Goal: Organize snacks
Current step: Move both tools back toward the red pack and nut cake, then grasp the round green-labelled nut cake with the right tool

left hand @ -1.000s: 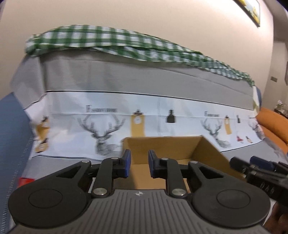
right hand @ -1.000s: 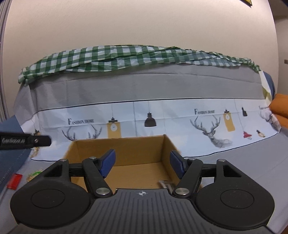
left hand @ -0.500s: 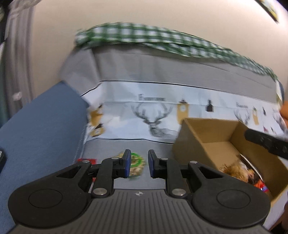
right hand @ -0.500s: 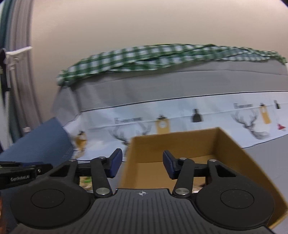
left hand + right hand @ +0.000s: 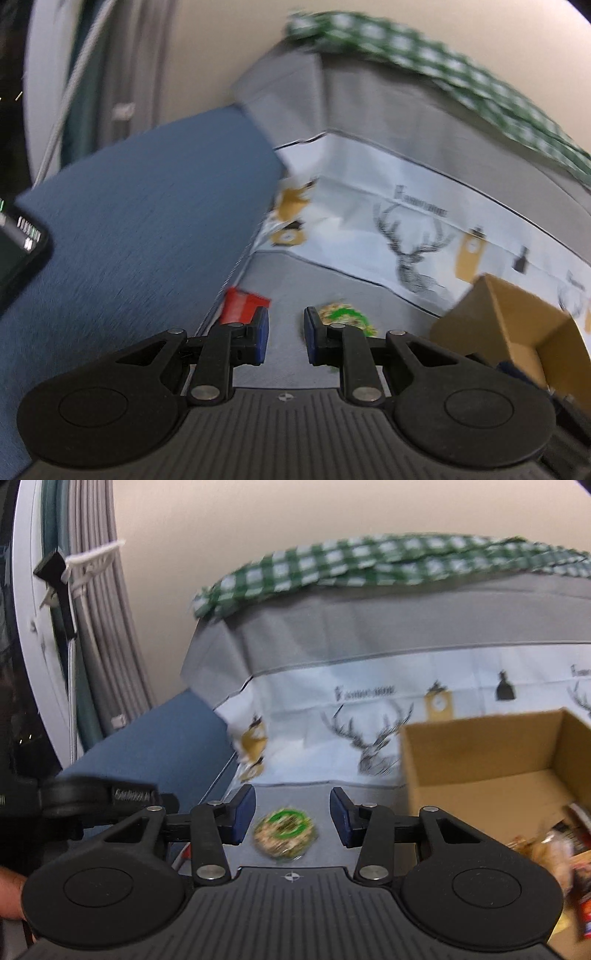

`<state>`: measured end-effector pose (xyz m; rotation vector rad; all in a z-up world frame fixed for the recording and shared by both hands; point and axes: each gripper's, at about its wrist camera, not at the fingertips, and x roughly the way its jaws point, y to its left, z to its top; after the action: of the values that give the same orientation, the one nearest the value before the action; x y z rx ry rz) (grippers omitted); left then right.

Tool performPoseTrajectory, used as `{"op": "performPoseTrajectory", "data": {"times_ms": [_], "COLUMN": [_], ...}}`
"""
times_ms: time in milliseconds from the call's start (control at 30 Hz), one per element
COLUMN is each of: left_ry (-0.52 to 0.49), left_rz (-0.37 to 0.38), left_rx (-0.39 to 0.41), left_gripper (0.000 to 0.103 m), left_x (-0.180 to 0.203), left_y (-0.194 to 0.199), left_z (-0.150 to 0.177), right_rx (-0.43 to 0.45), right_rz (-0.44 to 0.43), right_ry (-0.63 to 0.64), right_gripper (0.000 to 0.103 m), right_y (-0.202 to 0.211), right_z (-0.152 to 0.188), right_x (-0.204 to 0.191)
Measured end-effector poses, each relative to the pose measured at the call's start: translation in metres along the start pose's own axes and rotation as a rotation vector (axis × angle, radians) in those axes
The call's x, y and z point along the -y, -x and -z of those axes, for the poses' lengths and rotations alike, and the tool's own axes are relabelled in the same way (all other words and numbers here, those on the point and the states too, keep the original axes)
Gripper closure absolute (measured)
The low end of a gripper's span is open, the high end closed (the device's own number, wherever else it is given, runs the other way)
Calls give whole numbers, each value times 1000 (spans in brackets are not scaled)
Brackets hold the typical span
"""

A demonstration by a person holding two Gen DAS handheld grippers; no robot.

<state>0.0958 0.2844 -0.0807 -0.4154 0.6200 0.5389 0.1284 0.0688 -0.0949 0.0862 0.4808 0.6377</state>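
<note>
Grey sofa cover [image 5: 295, 797] is carrying everything. I'm holding my right gripper [image 5: 291, 818] with its jaws apart and empty; they've just been closing, and the round green-and-tan snack packet [image 5: 285, 832] is lying flat in line with the gap. My left gripper [image 5: 285, 336] is narrowly parted, gripping nothing, with a red snack wrapper [image 5: 240, 304] just beyond its left finger. Brown cardboard box [image 5: 491, 753] holding snacks is sitting to the right.
</note>
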Motion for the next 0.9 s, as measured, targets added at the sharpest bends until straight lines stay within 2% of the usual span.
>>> {"op": "performPoseTrajectory", "data": {"times_ms": [33, 133, 200, 400, 467, 633, 700, 767, 900], "left_ry": [20, 64, 76, 110, 110, 124, 121, 120, 129], "left_rz": [-10, -30, -46, -67, -71, -77, -77, -75, -74], "left_rx": [-11, -44, -48, -65, -74, -88, -95, -99, -102], "left_gripper": [81, 81, 81, 79, 79, 78, 73, 73, 73], "left_x": [-3, -12, -14, -21, -21, -23, -22, -21, -23], "left_y": [-4, -12, -14, -21, -25, -32, -35, -37, -40], "left_z": [-1, -3, -2, -3, -2, -1, 0, 0, 0], "right_rx": [-14, -58, -92, -188, -224, -282, -309, -334, -364], "right_rz": [6, 32, 67, 94, 98, 136, 148, 156, 130], "right_ry": [5, 6, 11, 31, 58, 116, 118, 107, 97], "right_gripper": [53, 39, 26, 17, 10, 9, 8, 8, 12], "right_y": [-9, -40, -63, -130, -150, -189, -199, -207, -213], "right_z": [2, 6, 10, 22, 27, 38, 40, 41, 42], "right_x": [-4, -12, -16, -23, -24, -24, -22, -18, -15]}}
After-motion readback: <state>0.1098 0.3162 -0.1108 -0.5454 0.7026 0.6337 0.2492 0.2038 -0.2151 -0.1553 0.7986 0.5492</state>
